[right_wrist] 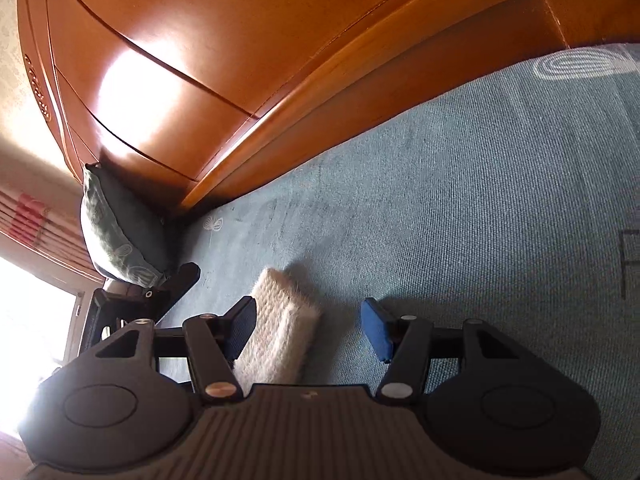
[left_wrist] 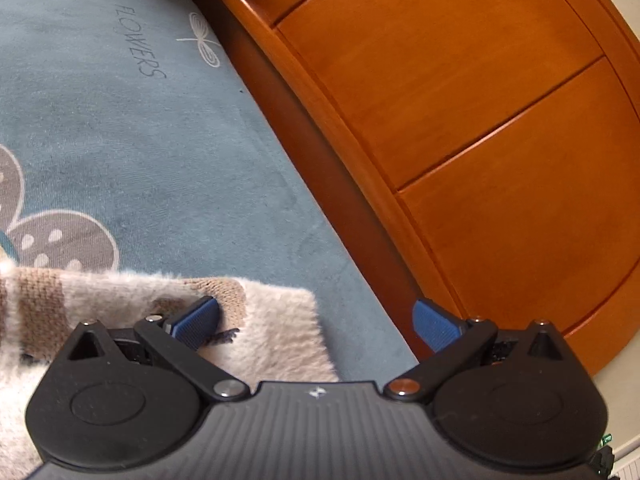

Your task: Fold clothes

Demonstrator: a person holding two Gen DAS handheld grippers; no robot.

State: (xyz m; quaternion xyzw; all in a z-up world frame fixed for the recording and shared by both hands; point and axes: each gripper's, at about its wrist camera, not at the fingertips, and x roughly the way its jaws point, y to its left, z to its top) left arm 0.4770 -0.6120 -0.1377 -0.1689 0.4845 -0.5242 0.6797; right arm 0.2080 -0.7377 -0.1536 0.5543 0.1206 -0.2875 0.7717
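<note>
blue-grey bedspread (left_wrist: 140, 140) fills most of what we see, printed with flowers and running up against an orange wooden headboard (left_wrist: 460, 100); a dark cushion (right_wrist: 120, 224) leans in the corner where the two meet

on the spread lies our fuzzy beige knit garment (left_wrist: 276, 332), with brown knit patches showing in the left wrist view. there it spreads low and to the left, under the left finger of our left gripper (left_wrist: 316, 324), its near corner ending between the fingers. in the right wrist view a narrow strip of it (right_wrist: 280, 328) runs away from us with its long axis along the line of the fingers, its blunt end pointing toward the headboard

our right gripper (right_wrist: 308, 328) sits spread wide astride that strip, which lies closer to the left pad (right_wrist: 240, 328) than to the right; whether that pad touches the knit we cannot tell. our left gripper also gapes wide and holds nothing

we judge the right gripper the better placed to pinch. whether this is a garment mid-fold or one just laid down folded, we cannot settle from how it lies
</note>
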